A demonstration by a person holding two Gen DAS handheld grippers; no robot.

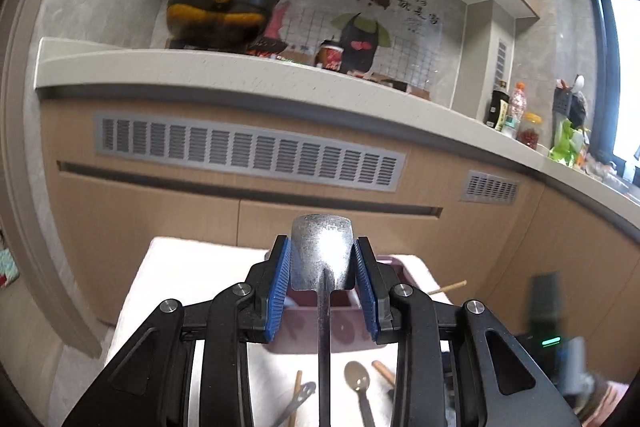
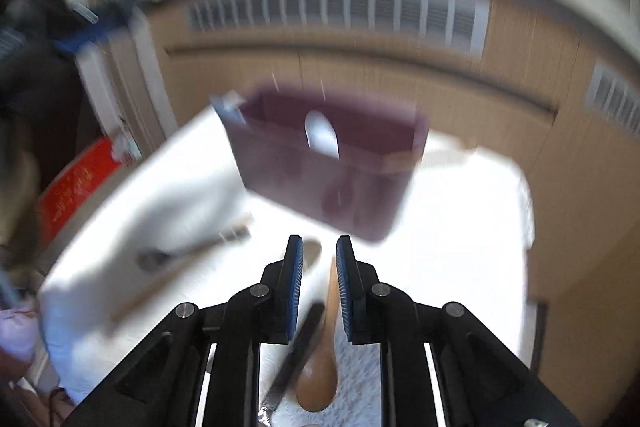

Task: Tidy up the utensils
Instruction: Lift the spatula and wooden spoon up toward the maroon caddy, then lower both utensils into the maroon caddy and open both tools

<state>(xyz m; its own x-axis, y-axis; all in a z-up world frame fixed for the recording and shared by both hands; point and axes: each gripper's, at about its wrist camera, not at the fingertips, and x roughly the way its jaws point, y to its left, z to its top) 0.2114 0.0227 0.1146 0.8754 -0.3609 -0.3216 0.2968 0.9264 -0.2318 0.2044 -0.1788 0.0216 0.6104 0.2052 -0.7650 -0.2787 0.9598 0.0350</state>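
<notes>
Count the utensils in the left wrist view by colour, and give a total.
Metal grey: 2, the spatula and a slotted utensil
Wood-coloured: 3 sticks or handles
Dark brown: 1 spoon
Total: 6

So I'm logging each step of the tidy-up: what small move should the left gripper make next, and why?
Probably carry the metal spatula forward and lower it into the maroon bin. The left gripper is shut on its blade with the handle hanging toward the camera. The bin sits just beyond on the white cloth, and other utensils remain on the cloth.
</notes>
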